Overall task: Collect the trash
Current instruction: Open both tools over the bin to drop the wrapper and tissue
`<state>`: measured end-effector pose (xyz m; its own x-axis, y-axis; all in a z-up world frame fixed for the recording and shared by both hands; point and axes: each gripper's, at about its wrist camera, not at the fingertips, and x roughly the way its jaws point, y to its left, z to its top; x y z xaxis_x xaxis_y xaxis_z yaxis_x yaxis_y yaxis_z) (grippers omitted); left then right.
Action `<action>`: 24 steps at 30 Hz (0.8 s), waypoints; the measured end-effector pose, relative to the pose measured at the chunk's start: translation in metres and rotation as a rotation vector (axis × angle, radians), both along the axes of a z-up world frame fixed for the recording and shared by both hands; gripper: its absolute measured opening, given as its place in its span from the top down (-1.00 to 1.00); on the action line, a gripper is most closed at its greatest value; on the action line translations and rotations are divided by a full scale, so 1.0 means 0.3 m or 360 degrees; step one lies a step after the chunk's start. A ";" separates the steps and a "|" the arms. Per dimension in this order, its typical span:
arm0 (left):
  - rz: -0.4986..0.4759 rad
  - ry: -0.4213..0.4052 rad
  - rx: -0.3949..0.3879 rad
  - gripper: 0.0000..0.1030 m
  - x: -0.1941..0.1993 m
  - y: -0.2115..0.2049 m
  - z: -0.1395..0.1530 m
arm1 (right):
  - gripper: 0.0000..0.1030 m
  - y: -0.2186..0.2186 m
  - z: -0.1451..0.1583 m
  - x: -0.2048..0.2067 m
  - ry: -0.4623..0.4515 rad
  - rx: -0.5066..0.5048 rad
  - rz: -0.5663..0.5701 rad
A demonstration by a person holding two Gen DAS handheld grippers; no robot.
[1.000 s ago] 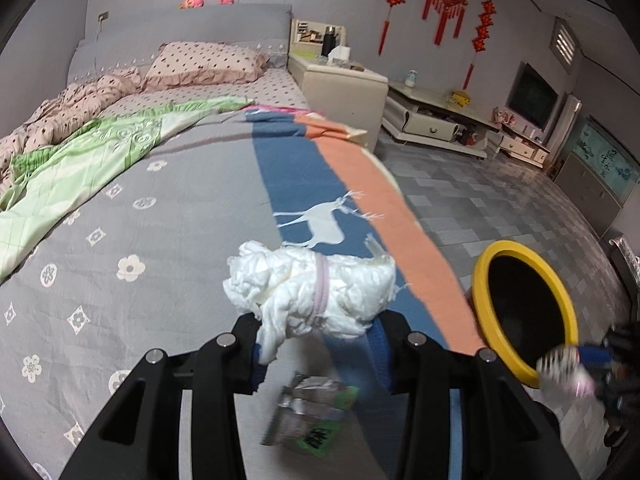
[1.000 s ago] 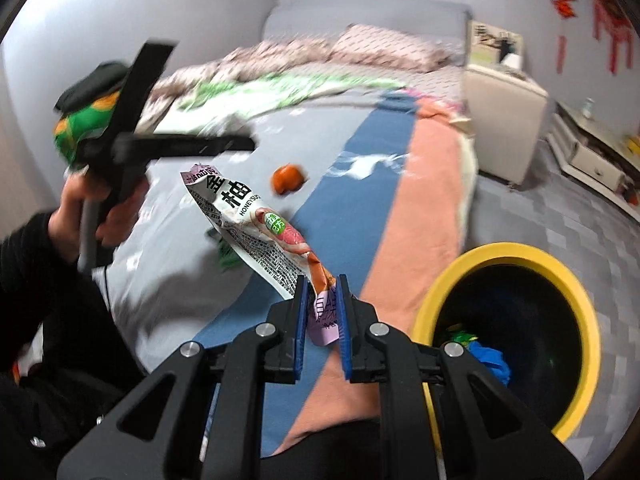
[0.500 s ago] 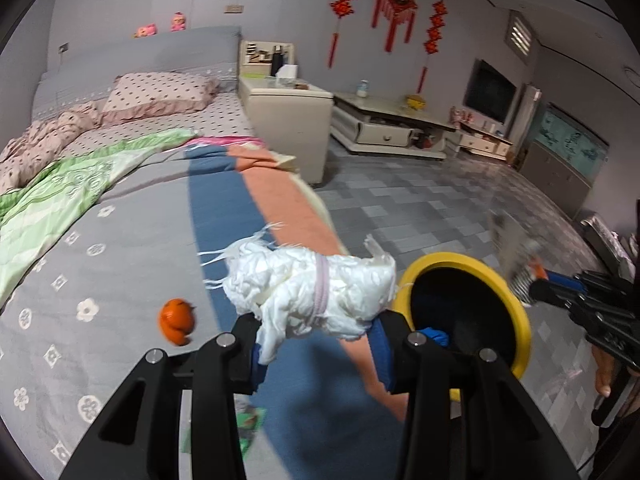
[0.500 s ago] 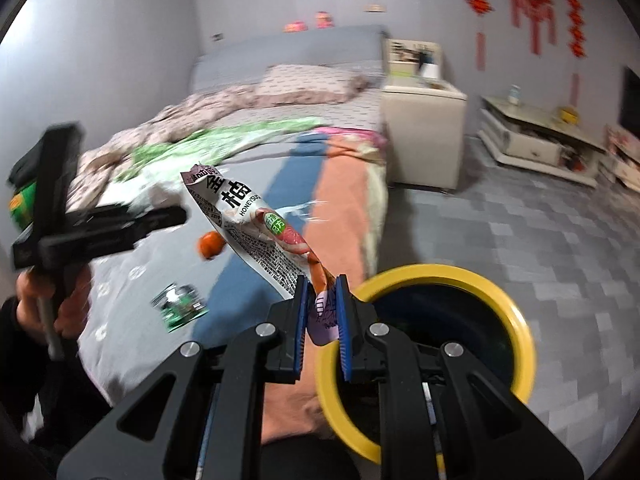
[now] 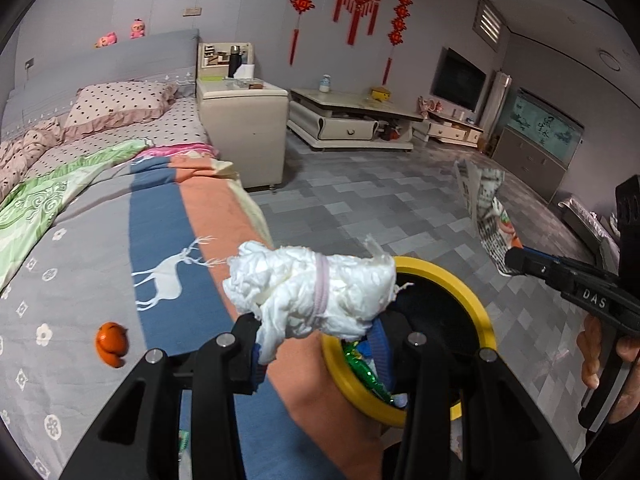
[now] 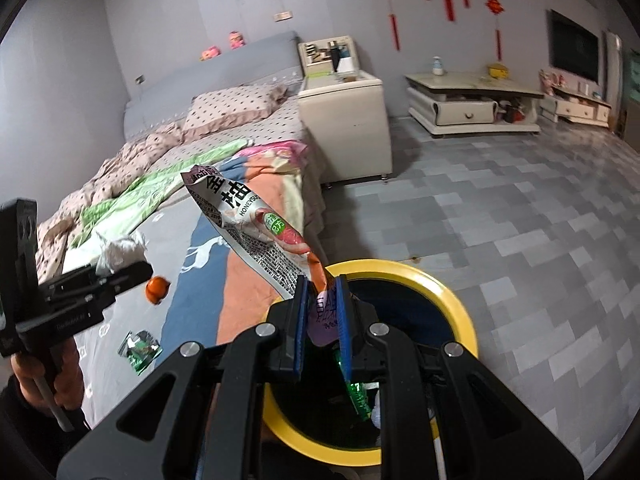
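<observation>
Grey walls hung with red knotted ornaments (image 5: 362, 4) close off a bedroom with a grey tiled floor (image 5: 384, 208), where a bed under a grey, blue and orange deer-print blanket (image 5: 160, 240) fills the left side. Just beside the bed's near right edge stands a round black trash bin with a yellow rim (image 5: 478, 304); green wrappers and other scraps lie inside it.

The left hand-held gripper (image 5: 320, 336) is clenched on a crumpled white tissue wad with a pale pink band around it (image 5: 308, 288). The wad bulges above the jaws and hangs over the bed's edge and the bin's left rim.

The right hand-held gripper (image 6: 320, 312) pinches the lower end of a long printed snack wrapper in white, black and orange (image 6: 256, 228) between its blue pads. The wrapper slants up and to the left from the jaws, and the jaws sit over the far left part of the bin's opening.

On the blanket, left of both tools, lie a small orange fruit-like ball (image 5: 111, 344) and, nearer, a crumpled green and silver foil wrapper (image 6: 140, 348), apart from each other. A cream bedside cabinet (image 5: 244, 128) stands at the bed's far right.
</observation>
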<state>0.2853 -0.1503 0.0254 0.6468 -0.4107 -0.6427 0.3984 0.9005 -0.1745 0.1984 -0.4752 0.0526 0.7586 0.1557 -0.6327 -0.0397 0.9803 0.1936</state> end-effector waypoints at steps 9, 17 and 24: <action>-0.0073 0.0044 -0.0004 0.23 0.030 -0.130 -0.049 | 0.73 -0.088 -0.051 0.020 0.0040 0.0025 -0.0067; -0.0128 0.0090 0.0019 0.22 0.045 -0.215 -0.130 | 0.73 -0.131 -0.146 0.069 0.0117 0.0060 -0.0113; -0.0184 0.0170 0.0007 0.22 0.063 -0.281 -0.198 | 0.73 -0.147 -0.207 0.105 0.0142 0.0008 -0.0152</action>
